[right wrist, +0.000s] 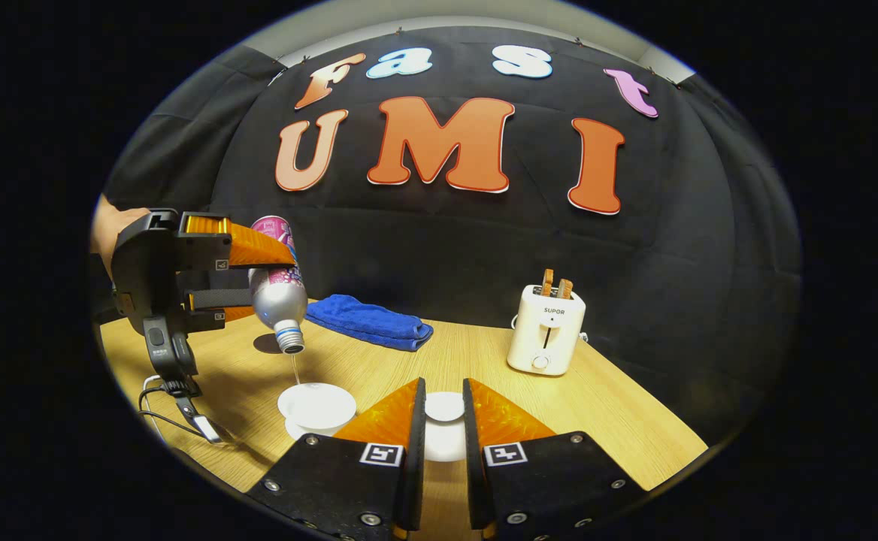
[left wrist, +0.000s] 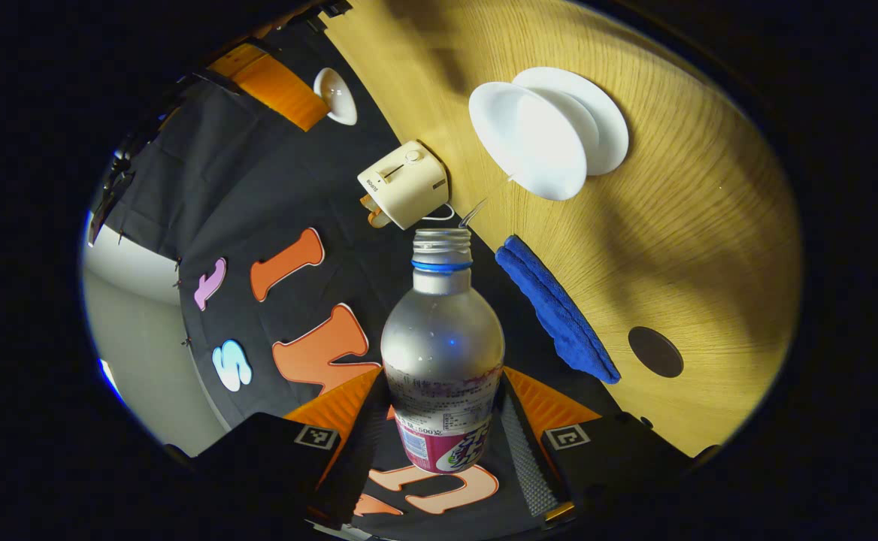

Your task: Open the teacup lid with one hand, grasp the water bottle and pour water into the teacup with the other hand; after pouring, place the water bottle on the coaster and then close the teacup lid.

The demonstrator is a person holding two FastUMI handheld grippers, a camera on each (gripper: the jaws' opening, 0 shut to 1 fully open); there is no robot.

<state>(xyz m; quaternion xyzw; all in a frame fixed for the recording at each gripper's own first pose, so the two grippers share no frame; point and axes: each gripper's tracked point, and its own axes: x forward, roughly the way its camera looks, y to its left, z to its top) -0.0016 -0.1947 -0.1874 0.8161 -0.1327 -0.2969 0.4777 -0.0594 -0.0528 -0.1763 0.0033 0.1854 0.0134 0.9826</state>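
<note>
The left tongs (left wrist: 443, 421) grip an uncapped water bottle (left wrist: 443, 346) — tipped toward the white teacup (left wrist: 537, 139) on the bench (left wrist: 702, 225), a thin stream falling.

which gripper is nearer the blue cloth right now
Left. The left gripper holds the water bottle tilted just beside the blue cloth, over the teacup. The right gripper, shut on the lid, sits farther off toward the table's near edge.

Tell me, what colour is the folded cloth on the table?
Blue. The folded cloth lies on the wooden table; the right gripper view shows it best.
</note>
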